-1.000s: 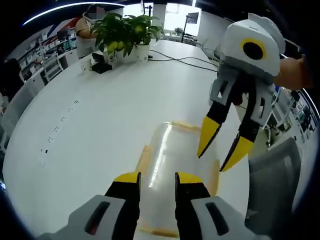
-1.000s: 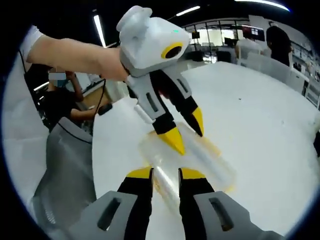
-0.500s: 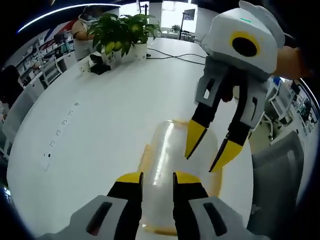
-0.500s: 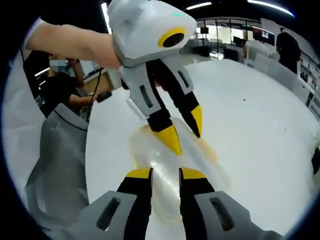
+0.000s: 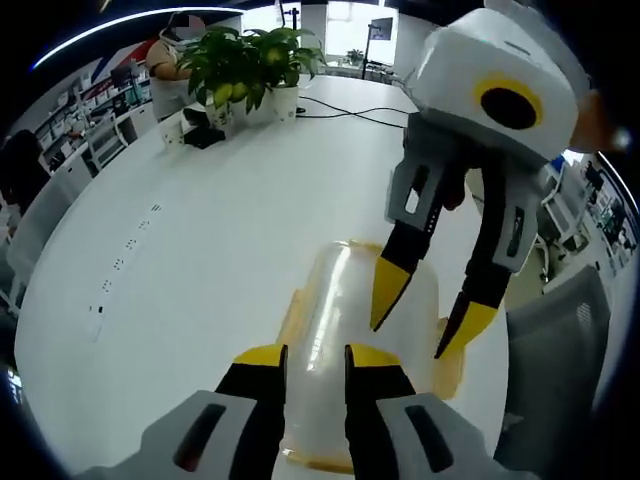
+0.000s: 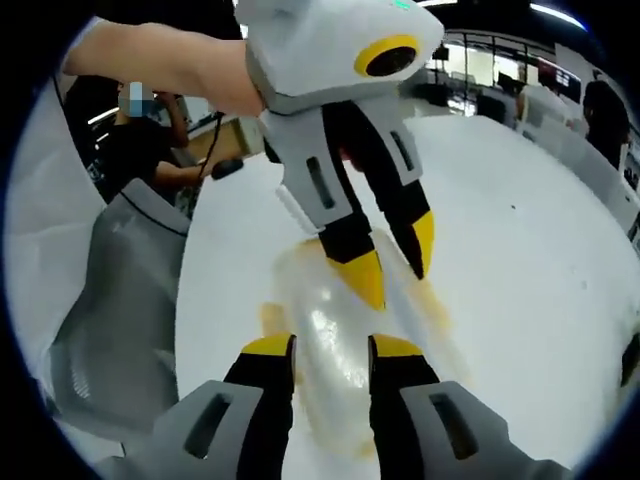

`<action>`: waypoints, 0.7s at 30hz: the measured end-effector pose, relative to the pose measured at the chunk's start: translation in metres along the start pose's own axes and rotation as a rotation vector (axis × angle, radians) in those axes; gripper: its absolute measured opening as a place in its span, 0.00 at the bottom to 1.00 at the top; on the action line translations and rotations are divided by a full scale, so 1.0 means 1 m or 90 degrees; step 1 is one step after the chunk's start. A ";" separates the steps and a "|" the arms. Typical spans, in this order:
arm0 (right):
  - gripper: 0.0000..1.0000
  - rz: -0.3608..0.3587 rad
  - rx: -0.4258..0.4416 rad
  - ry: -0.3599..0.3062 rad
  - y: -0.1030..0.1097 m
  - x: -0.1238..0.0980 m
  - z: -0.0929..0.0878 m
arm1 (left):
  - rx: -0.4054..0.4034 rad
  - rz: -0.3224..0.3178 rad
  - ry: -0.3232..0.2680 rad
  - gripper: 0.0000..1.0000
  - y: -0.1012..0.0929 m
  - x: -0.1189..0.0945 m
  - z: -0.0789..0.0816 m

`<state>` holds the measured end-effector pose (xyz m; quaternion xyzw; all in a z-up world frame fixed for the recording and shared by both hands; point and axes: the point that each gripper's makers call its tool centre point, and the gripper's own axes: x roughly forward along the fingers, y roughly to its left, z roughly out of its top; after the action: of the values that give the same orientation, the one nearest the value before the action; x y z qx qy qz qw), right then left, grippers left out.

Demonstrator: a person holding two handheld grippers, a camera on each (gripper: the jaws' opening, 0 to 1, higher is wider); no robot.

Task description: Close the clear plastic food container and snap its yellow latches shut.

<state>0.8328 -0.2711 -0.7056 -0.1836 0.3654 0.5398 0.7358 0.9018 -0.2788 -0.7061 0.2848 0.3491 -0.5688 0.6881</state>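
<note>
A clear plastic food container [image 5: 340,330] with yellow latches [image 5: 292,312] lies on the white table [image 5: 170,250], its domed lid on top. My left gripper [image 5: 315,358] is open, its yellow tips spread just above the container's near end. My right gripper [image 5: 425,315] comes in from the upper right, open, tips pointing down at the lid's right half. In the right gripper view the container [image 6: 325,335] lies under my open right gripper [image 6: 332,348]. There the left gripper [image 6: 395,265] hangs open over the container's far part. Whether any tip touches the lid is unclear.
A potted plant [image 5: 250,70] and black cables [image 5: 360,118] stand at the table's far end. A grey chair [image 5: 550,370] [image 6: 120,300] sits by the table edge beside the container. A seated person [image 6: 140,150] is behind it. Open tabletop stretches left of the container.
Both grippers have drawn closer together over the container. The right gripper's tips have dropped lower over the lid's right half. The container has stayed put.
</note>
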 end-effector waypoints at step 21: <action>0.31 -0.175 -0.239 0.028 0.008 0.012 -0.012 | 0.025 -0.047 0.002 0.22 0.002 0.007 0.007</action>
<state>0.8232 -0.2680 -0.7211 -0.3769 0.2462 0.4886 0.7474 0.9057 -0.2874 -0.7075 0.2857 0.3493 -0.6003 0.6603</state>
